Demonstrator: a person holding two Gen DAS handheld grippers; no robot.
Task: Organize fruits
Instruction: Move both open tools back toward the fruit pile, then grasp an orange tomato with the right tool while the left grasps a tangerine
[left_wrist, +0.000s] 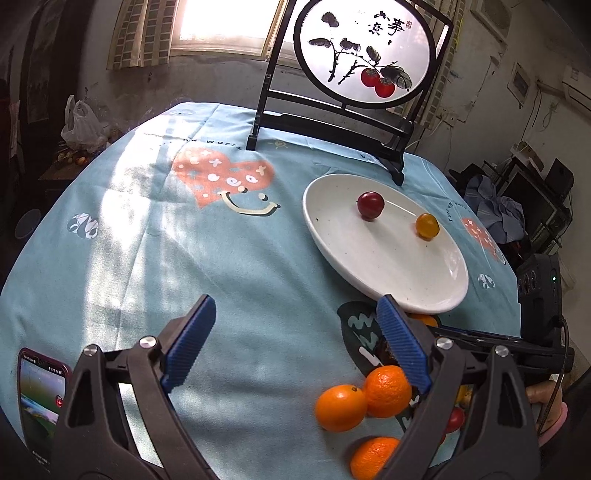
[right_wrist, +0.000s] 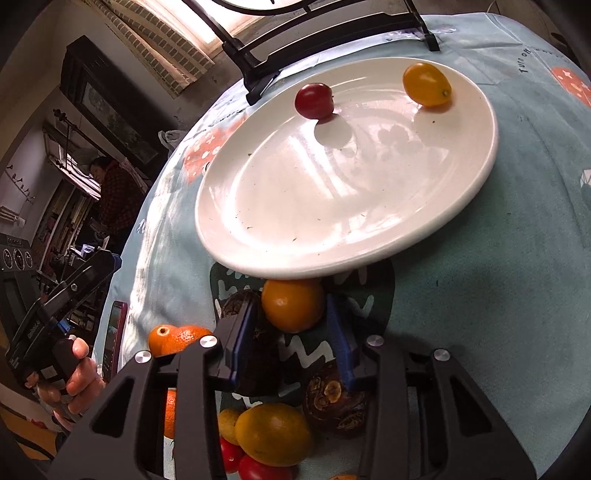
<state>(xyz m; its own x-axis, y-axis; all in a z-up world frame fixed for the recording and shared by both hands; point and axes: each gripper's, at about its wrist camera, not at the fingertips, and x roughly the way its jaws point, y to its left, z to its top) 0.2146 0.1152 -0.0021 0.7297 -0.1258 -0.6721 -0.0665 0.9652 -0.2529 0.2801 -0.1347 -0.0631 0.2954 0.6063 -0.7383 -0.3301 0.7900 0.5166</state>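
A white plate (left_wrist: 388, 266) (right_wrist: 332, 192) holds a red cherry tomato (left_wrist: 370, 205) (right_wrist: 314, 100) and a yellow one (left_wrist: 427, 226) (right_wrist: 426, 84). My right gripper (right_wrist: 291, 308) sits just before the plate's near rim, its blue pads pressed on either side of a small orange fruit (right_wrist: 293, 304). My left gripper (left_wrist: 295, 332) stands wide open above the blue tablecloth with nothing between its fingers. Three oranges (left_wrist: 341, 408) lie by its right finger.
More fruit lies under the right gripper: dark round ones (right_wrist: 334, 402), a yellow one (right_wrist: 273, 434), red tomatoes (right_wrist: 258, 470). A phone (left_wrist: 40, 398) lies at the left table edge. A black-framed painted screen (left_wrist: 365, 51) stands behind the plate. A person (right_wrist: 107, 177) stands far left.
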